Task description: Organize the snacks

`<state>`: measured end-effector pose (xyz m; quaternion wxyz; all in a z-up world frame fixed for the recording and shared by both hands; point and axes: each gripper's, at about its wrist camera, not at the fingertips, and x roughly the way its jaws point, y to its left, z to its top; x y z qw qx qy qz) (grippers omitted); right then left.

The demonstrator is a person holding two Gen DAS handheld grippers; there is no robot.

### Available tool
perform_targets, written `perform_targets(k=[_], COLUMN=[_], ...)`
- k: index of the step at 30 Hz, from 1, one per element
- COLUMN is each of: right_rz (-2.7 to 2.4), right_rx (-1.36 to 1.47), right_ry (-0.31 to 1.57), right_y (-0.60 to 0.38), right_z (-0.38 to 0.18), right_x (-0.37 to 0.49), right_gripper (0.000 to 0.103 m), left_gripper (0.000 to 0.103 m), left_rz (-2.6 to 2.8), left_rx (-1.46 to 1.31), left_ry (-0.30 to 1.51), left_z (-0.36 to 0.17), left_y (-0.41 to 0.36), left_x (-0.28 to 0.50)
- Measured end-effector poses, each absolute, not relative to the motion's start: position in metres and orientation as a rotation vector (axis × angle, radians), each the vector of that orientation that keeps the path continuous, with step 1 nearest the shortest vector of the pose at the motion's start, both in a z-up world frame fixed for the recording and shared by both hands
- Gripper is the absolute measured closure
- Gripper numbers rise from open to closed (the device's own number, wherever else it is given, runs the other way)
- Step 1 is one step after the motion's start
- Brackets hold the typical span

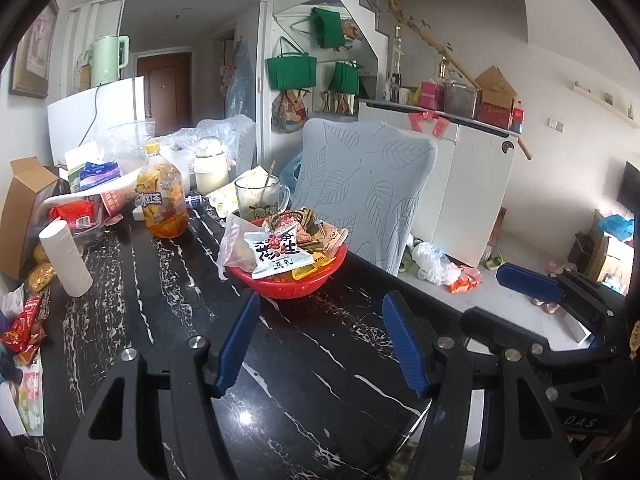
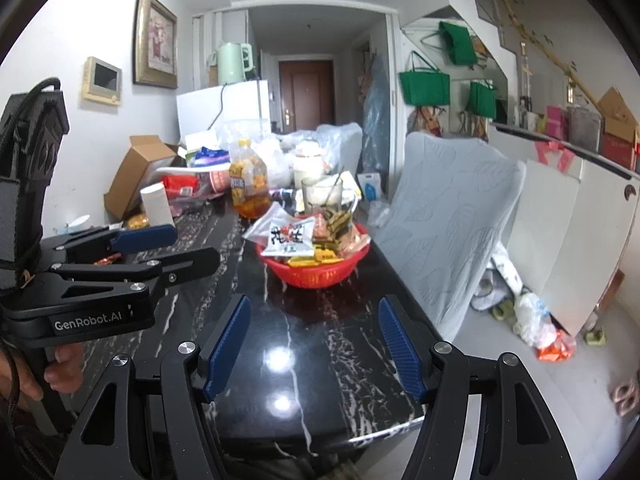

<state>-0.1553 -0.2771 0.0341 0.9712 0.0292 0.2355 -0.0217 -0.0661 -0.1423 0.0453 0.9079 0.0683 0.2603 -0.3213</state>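
Basket (image 1: 288,284) heaped with snacks (image 1: 278,254) mid-table (image 1: 320,380); my left gripper (image 1: 322,342) and right gripper (image 2: 316,346) both spread, holding nothing.

Left tongs (image 1: 320,312) spread wide, empty, over dark marbled worktop (image 1: 168,292). Ahead, red basket (image 1: 296,284) heaped with snack packets, white peanut packet (image 1: 276,254) on top. Behind basket, glass mug (image 1: 260,196) with spoon; to its left, amber drink bottle (image 1: 162,196). Paper roll (image 1: 66,258) upright near left edge, red wrappers (image 1: 24,330) nearby. Right tongs (image 1: 532,282) at right, off the worktop's edge.
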Motion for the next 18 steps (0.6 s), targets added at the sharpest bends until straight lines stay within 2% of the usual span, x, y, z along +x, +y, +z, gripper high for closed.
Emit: perform_targets(k=[18], right_rz=[-0.032], right_rx=[0.044], right_ry=[0.467], right_y=[-0.2707], right_z=[0.0372], right_x=[-0.1563], right_gripper=[0.036], left_gripper=[0.040], left_rz=[-0.636], left_rx=[0.119], left_ry=[0.519], left_z=[0.0505], left_y=[-0.1326], left_x=[-0.0674])
